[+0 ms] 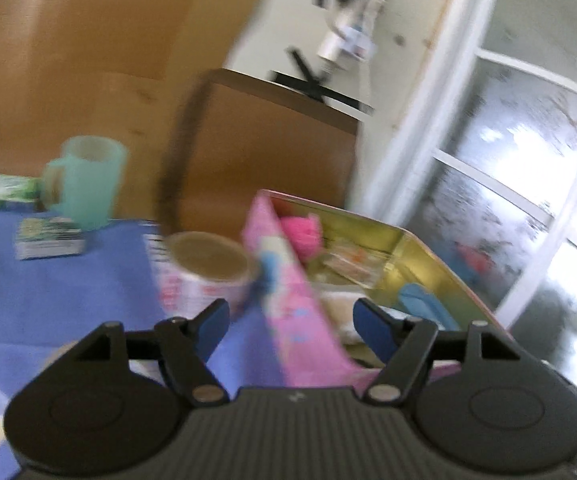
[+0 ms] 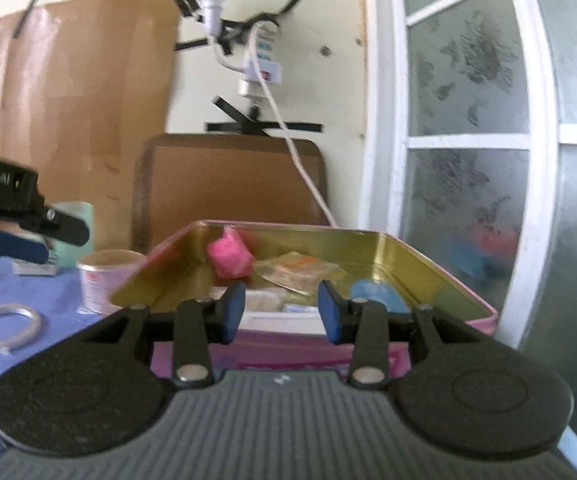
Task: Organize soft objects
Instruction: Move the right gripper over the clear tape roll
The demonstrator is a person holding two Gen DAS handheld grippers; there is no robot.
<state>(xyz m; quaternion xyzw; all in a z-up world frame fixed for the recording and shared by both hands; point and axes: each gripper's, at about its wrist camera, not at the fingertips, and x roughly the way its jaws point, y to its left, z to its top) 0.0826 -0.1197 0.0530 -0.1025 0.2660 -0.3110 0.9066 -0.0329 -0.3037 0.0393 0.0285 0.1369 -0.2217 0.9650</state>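
Note:
A pink tin box [image 2: 428, 264] with a gold inside stands on the blue cloth. It holds a pink fluffy lump [image 2: 229, 257], a clear packet [image 2: 298, 272], a blue soft piece [image 2: 376, 294] and pale items. My right gripper [image 2: 281, 312] is open and empty just before the box's near wall. My left gripper [image 1: 290, 326] is open and empty, straddling the box's pink left wall [image 1: 288, 292]; the lump [image 1: 302, 232] lies beyond it. The left gripper also shows at the left edge of the right wrist view [image 2: 28, 236].
A paper cup [image 1: 208, 268] stands just left of the box. A mint green mug [image 1: 86, 180] and a small printed pack [image 1: 48, 236] lie further left. A clear tape ring [image 2: 6, 328] lies on the blue cloth. A brown chair back [image 2: 228, 176] is behind the box, a frosted window [image 2: 468, 160] to the right.

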